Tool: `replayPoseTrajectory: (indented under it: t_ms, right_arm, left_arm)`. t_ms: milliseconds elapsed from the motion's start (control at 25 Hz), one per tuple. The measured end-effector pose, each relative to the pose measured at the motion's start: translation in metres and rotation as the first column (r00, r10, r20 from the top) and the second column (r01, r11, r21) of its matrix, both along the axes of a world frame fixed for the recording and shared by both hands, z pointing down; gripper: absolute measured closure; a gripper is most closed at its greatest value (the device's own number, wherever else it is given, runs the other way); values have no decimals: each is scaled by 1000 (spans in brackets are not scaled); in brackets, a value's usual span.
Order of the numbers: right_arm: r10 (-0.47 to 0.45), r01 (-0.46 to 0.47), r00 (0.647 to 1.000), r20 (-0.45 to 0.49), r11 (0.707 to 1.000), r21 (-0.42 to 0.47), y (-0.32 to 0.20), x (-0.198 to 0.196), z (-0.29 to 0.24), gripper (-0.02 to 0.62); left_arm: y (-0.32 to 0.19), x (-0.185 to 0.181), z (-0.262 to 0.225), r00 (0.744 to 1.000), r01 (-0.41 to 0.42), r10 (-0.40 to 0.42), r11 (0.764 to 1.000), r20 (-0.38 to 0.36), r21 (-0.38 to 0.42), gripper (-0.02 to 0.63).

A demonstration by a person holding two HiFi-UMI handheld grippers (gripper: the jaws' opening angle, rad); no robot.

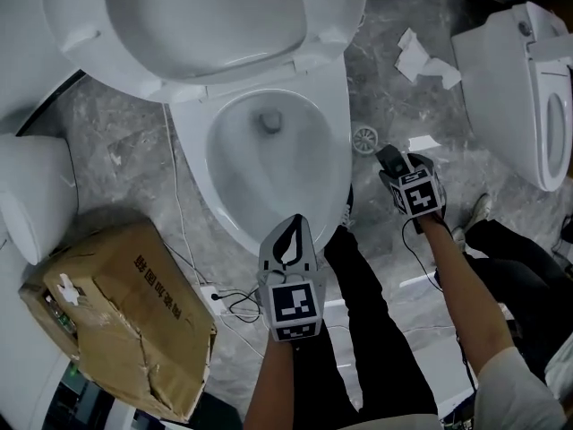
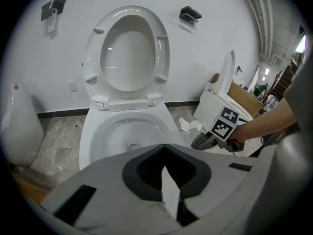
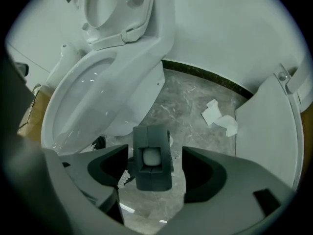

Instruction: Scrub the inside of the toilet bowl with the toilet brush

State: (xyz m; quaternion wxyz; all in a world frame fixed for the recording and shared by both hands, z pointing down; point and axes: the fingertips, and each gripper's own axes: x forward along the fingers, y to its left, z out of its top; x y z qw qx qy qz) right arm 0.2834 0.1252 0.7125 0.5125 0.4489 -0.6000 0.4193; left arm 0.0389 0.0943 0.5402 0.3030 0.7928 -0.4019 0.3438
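The white toilet bowl [image 1: 333, 124] stands with seat and lid raised; it also shows in the left gripper view [image 2: 98, 131] and the right gripper view [image 3: 83, 97]. A dark grey toilet brush handle [image 3: 152, 155] with a pale centre stands upright on the floor to the right of the bowl. My right gripper [image 3: 154, 153] points straight down over it, open, one jaw on each side with gaps. In the head view the right gripper [image 1: 394, 164] hides the handle. My left gripper [image 1: 288, 233] hovers at the bowl's front rim, shut and empty, its tips [image 2: 164, 148] meeting.
A torn cardboard box [image 1: 116, 321] lies at the lower left, and a white fixture [image 1: 31, 204] above it. A second toilet [image 1: 528, 88] stands at the right, crumpled paper [image 1: 421, 61] near it. Cables [image 1: 233, 307] trail by the person's legs [image 1: 367, 312]. A small round white thing [image 1: 365, 139] lies beside the bowl.
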Motion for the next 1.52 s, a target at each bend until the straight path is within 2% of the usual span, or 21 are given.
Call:
replayPoseTrajectory:
  t_ms: [160,320,360,480,560,720,1000,1320,1520]
  right_arm:
    - [30,-30,999,-23,1000,-3,-3,-4,18,232]
    - [32,-33,996,-85,999,-10,-6,-3,30,372]
    - [21,-23,994,-110,1000,-10,-5,-2,32,381]
    - [-23,19,985,-171,1000,-23,-1,1,40,391]
    - [-14,6,981,-194,999,-38,4,4,44,390]
    - [15,-23,981,-194,999,-39,4,8,45,387]
    - [-31,25,986,-166,999,-40,1,0,49,391]
    - [-5,8,979,-203,1000,15,10,-6,48,410]
    - [-20,23,976,-216,1000,10,15,-5,45,408]
  left_arm:
    - [1,-8,10,999,33,-33,999,-21,-28,588]
    - [2,-6,18,999,21,-22,999,-29,-38,588]
    - [2,-5,20,999,26,-28,999,-39,-48,588]
    - [-3,-7,21,997,42,-46,997,-62,-61,588]
    - [-7,-10,21,997,43,-46,998,-68,-52,588]
    - [-13,-16,24,996,46,-48,998,-76,-32,588]
    - [-11,-35,31,993,87,-91,995,-79,-52,588]
    - [-3,-47,30,997,43,-46,998,-56,-42,588]
    - [-5,-52,27,998,35,-36,999,-47,-38,588]
